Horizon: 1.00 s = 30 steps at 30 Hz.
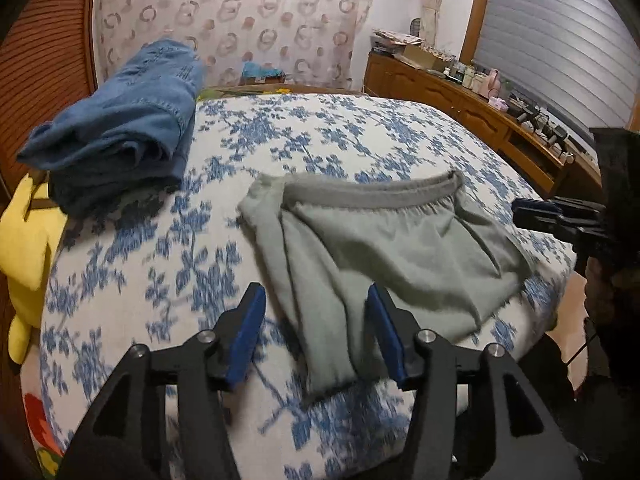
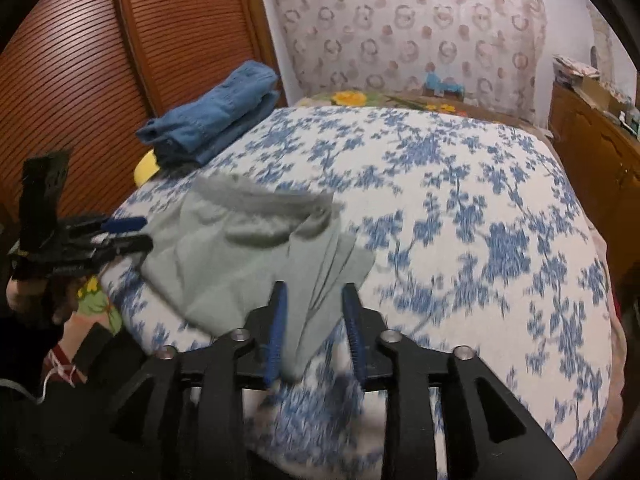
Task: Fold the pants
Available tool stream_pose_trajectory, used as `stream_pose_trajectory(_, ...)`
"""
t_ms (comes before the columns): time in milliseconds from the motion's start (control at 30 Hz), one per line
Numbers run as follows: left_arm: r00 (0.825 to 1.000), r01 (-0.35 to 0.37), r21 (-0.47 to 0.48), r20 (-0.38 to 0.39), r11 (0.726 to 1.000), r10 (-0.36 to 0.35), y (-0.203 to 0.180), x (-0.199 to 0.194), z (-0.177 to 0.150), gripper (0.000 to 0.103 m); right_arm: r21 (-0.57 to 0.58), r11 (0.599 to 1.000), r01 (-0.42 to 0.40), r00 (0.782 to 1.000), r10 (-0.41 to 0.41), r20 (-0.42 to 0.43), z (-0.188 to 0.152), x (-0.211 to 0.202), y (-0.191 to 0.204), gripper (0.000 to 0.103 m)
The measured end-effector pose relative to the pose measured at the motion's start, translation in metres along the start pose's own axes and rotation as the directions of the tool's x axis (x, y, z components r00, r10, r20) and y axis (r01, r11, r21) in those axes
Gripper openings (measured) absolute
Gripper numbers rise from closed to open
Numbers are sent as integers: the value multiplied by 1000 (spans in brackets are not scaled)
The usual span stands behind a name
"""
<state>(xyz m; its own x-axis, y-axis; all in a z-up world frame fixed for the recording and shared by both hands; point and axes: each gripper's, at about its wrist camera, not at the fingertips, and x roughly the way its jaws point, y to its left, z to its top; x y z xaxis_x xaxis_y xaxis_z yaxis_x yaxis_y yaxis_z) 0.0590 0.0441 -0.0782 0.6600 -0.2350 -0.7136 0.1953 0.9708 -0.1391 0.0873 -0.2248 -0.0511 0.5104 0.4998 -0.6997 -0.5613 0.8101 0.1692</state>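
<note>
Grey pants (image 1: 384, 248) folded up on the bed (image 1: 320, 136)

Both grippers are let go: left gripper (image 1: 316, 332) fingers wide apart over the near edge, right gripper (image 2: 314, 336) fingers partly open around a corner, not pinching. Folded jeans (image 1: 120, 128) sit further back.

Left gripper (image 1: 316, 304) hovers over the near edge of the grey-green pants (image 1: 384, 248), blue pads apart, cloth lying loose between them and not pinched. The pants sit folded on the blue-flowered bedspread (image 1: 280, 140), grey waistband on the far side. Off to the right, the right gripper (image 1: 520, 210) pokes in beside the pants' edge. Folded blue jeans (image 1: 120, 120) rest at the far left, a yellow plush toy (image 1: 24, 248) just below them.
</note>
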Motion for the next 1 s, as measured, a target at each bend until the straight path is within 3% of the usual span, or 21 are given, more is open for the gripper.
stream_pose_trajectory(467,999,-50,3,-8,999,50,11,38,40,52,27,999,-34,996,36,-83,40,67,-12,31)
stream_pose_trajectory(500,999,-51,1,-6,999,51,12,40,41,52,29,999,-38,996,41,-82,41,68,-13,25)
stream_pose_trajectory(533,999,-51,-1,-1,999,51,13,40,41,52,28,999,-37,996,39,-77,41,68,-14,10)
stream_pose_trajectory(600,999,-48,-6,8,999,48,13,41,41,52,34,999,7,1000,-6,-18,42,60,-17,4)
stream_pose_trajectory(867,998,-64,-6,-8,998,64,16,53,37,53,42,998,47,999,-46,-11,42,57,-20,3)
stream_pose_trajectory(1000,998,-64,-3,-4,998,64,17,54,36,53,40,997,72,997,-72,-8,42,49,-19,15)
